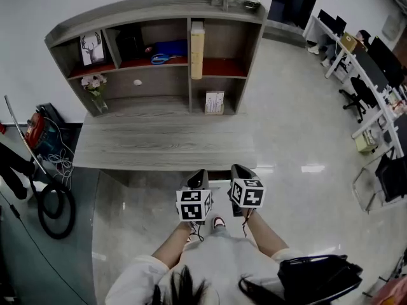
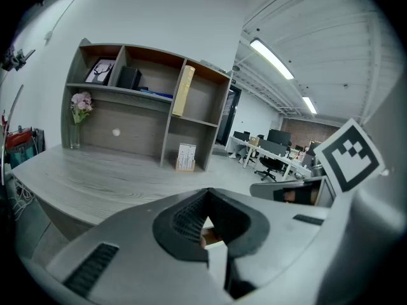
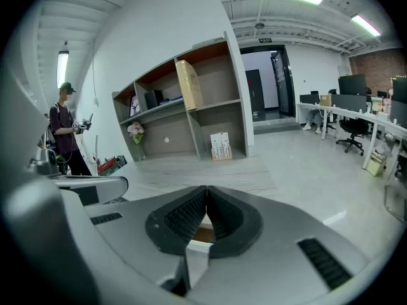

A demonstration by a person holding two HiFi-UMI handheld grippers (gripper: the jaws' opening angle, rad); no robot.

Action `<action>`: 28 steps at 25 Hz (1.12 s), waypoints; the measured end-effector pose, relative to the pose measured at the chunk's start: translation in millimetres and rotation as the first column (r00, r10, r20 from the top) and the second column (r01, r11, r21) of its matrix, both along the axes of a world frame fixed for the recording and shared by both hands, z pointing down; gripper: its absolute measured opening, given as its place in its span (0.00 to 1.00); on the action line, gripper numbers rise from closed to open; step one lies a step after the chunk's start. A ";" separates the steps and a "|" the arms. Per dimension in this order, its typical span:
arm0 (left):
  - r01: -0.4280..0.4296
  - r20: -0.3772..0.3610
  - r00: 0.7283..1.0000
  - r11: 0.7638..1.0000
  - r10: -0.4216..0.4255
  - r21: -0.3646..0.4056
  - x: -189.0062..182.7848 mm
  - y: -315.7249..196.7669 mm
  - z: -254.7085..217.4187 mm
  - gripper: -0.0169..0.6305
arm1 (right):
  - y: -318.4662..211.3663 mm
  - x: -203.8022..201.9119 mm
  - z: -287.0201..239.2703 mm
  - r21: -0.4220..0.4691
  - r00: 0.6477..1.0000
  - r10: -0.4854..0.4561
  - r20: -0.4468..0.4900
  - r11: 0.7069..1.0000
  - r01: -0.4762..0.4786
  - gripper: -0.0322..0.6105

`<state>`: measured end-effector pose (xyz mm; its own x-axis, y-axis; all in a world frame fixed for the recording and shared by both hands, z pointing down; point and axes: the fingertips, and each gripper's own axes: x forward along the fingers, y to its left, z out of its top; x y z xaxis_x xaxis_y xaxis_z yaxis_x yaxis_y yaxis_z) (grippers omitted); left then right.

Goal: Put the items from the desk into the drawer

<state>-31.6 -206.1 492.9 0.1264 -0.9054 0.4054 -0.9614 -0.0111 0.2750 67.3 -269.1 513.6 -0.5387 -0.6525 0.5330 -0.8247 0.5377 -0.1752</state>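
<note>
Left gripper (image 2: pixel 206 193) and right gripper (image 3: pixel 206 189), ribbed black fingers (image 3: pixel 184 213) clenched empty, before wood-grain desk (image 1: pixel 159 142).

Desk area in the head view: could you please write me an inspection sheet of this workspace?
Surface: grey wood desk with a shelf unit at its back.
Job's things: flower vase at the desk's back left; card stand in the lower right compartment; scissors on the middle shelf; no open drawer seen.
Clutter: deer picture and tall box, both upright in the shelf unit.
Grippers: left claw and right claw both shut, empty, off the desk's near edge.
Cables: white cable and black hose on the floor left of the desk.
Surroundings: office chairs at right; black bag beside the person.
</note>
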 end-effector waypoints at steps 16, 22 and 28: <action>0.000 0.030 1.000 1.000 0.001 -0.005 -6.7 -28.6 -3.4 0.02 | -25.9 -6.6 -7.3 0.018 0.998 -0.031 0.051 0.999 0.030 0.05; -0.011 0.038 0.999 1.000 0.012 -0.004 -2.0 -38.6 -3.8 0.02 | -32.5 -2.6 -2.8 0.003 0.998 -0.024 0.053 1.000 0.024 0.05; -0.012 0.036 0.999 1.000 0.013 -0.005 0.3 -46.5 -1.5 0.02 | -39.5 1.5 -1.1 0.001 0.999 -0.018 0.051 1.000 0.018 0.05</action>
<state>-31.3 -252.7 491.4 0.1229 -0.9019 0.4141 -0.9705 -0.0220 0.2400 68.8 -308.6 512.5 -0.5768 -0.6430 0.5038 -0.8049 0.5525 -0.2164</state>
